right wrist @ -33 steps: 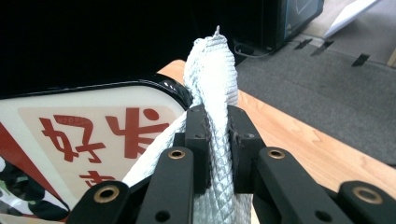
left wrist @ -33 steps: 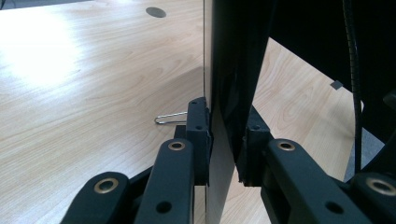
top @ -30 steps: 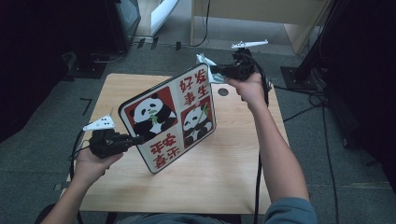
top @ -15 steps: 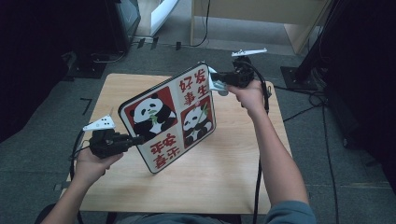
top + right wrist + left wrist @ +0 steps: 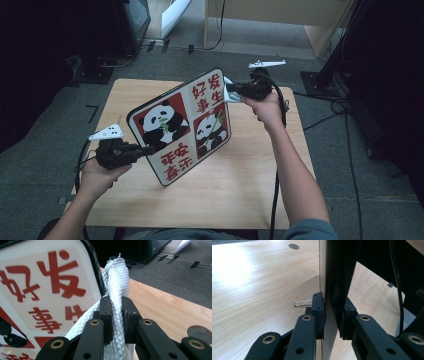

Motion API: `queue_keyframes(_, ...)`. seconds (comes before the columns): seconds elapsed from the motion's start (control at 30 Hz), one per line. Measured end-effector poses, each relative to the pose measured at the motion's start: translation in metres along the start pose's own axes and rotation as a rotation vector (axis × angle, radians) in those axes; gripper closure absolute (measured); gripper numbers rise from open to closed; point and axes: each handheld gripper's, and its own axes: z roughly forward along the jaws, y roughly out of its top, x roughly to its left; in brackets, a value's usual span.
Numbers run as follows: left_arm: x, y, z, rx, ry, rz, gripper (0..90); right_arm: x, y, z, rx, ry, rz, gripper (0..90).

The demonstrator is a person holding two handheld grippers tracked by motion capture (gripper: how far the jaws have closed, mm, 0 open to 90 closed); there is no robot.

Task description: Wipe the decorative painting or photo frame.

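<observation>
White woven cloth (image 5: 113, 287) pinched in right claw (image 5: 116, 315).

A: Room check. What's around the surface (image 5: 240, 185)?

B: Light wood top, round cable hole (image 5: 294, 246) near the far edge. Bright glare patch on the wood, seen from the left gripper view.

A: Floor?

B: Grey carpet (image 5: 45, 150), black tape marks (image 5: 92, 111) on it, cables (image 5: 345, 130) trailing across the right side.

A: Furniture?

B: Pale wooden desk (image 5: 280, 12) at the back, dark unit (image 5: 132, 20) at the back left, black stand base (image 5: 325, 80) at the right.

A: Lighting?

B: Dim. Left and right edges of the room go nearly black; can't make out walls.
</observation>
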Motion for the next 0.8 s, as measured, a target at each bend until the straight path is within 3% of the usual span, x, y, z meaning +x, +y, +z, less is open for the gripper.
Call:
queue_keyframes(0.17, 0.0, 0.0, 0.0, 0.0, 0.0, 0.001, 78.6, -0.001, -0.005, 0.001, 0.017, -0.006, 0.012, 81.4)
queue_keyframes(0.27, 0.0, 0.0, 0.0, 0.0, -0.002, 0.0, 78.6, 0.0, -0.01, 0.001, -0.002, -0.012, -0.003, 81.4)
queue_keyframes(0.47, 0.0, 0.0, 0.0, 0.0, -0.005, -0.001, 78.6, -0.004, -0.019, 0.002, 0.007, 0.0, 0.031, 81.4)
queue_keyframes(0.8, 0.0, 0.0, 0.001, 0.002, -0.005, 0.006, 78.5, -0.006, -0.034, 0.004, -0.004, -0.002, 0.045, 81.3)
